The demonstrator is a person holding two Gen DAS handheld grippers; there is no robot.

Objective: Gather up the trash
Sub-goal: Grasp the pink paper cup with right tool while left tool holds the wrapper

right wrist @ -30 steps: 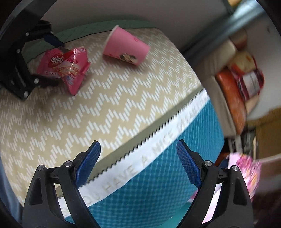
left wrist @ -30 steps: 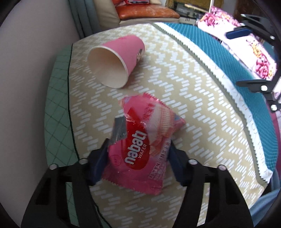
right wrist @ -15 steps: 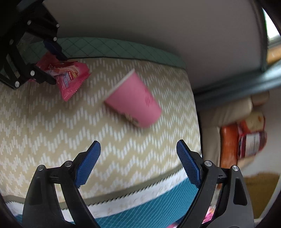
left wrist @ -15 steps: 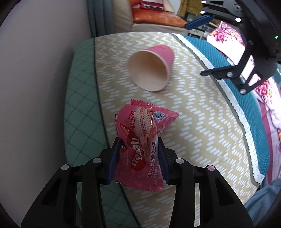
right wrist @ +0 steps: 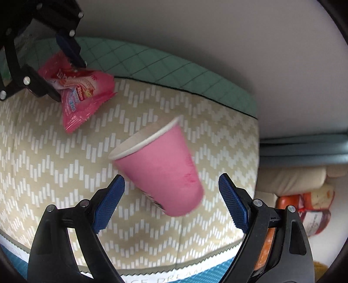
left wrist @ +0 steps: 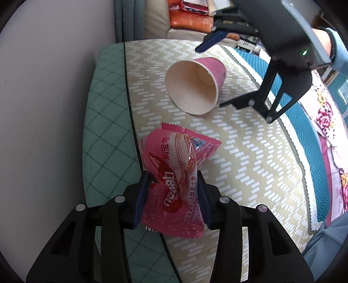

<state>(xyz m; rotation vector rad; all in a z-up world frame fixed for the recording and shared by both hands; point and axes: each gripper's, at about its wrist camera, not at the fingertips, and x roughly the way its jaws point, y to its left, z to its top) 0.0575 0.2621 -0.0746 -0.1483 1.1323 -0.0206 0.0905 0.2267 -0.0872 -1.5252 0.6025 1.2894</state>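
A pink wafer wrapper (left wrist: 174,174) sits crumpled between the blue pads of my left gripper (left wrist: 172,185), which press on both its sides while the jaws are opening slightly. In the right wrist view the same wrapper (right wrist: 80,91) hangs from the left gripper (right wrist: 68,80) at the upper left. A pink paper cup (left wrist: 195,87) lies on its side on the beige zigzag bedspread (left wrist: 250,163). My right gripper (right wrist: 171,180) hovers open just above the cup (right wrist: 161,165), one finger on either side, with no contact visible.
A green quilted border (left wrist: 106,141) runs along the white wall (left wrist: 43,108) at the bed's edge. A teal blanket (left wrist: 308,152) and a floral cloth (left wrist: 326,113) lie to the right. A sofa with an orange cushion (left wrist: 187,19) stands beyond. A person's blue sleeve (left wrist: 339,52) holds the right gripper.
The left jaws narrowed onto the wrapper and squeezed it, and the hand shifted toward the green border. The right gripper swung across the bed to the cup and rolled.
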